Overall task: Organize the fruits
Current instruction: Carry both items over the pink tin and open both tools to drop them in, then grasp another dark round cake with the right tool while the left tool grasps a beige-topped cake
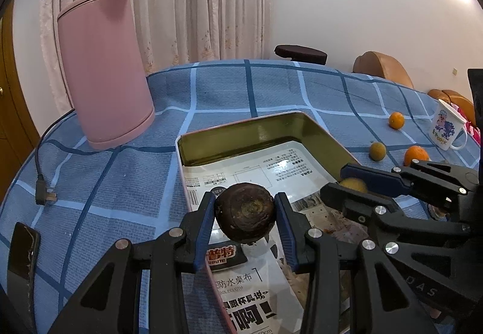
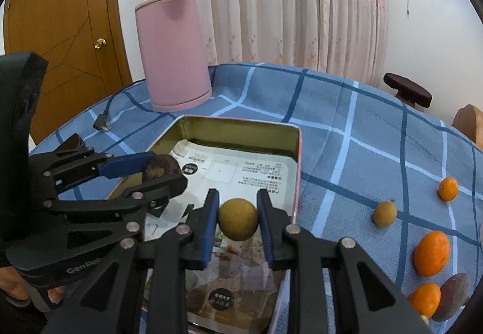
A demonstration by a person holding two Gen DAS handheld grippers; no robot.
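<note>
Dark brown and wrinkled, the round fruit (image 1: 245, 212) sat pinched at its widest part between the blue pads of the left gripper (image 1: 246, 213), raised over the near left edge of the metal tin (image 1: 320, 128). Its skin looked leathery and dry, so it probably gave the pads good purchase; it seemed light, and perhaps soft enough to bruise under a hard squeeze. At about three o'clock from it, the right gripper (image 2: 238, 217) was closed on a tan, smooth little fruit (image 2: 238, 219), likewise taken across its middle, above the printed paper (image 2: 241, 171) lining the tin. That one appeared firm and thin-shelled, likely to roll once released, so the tin's walls would help.

Outside the tin, at roughly three o'clock in the right wrist view, a second tan fruit (image 2: 384, 214) and three oranges (image 2: 432, 253) lay well apart on the blue checked tablecloth (image 2: 347, 128), beside a purplish fruit (image 2: 454, 296). A pink kettle (image 1: 104, 68) stood at eleven o'clock, a white mug (image 1: 446, 128) far right.
</note>
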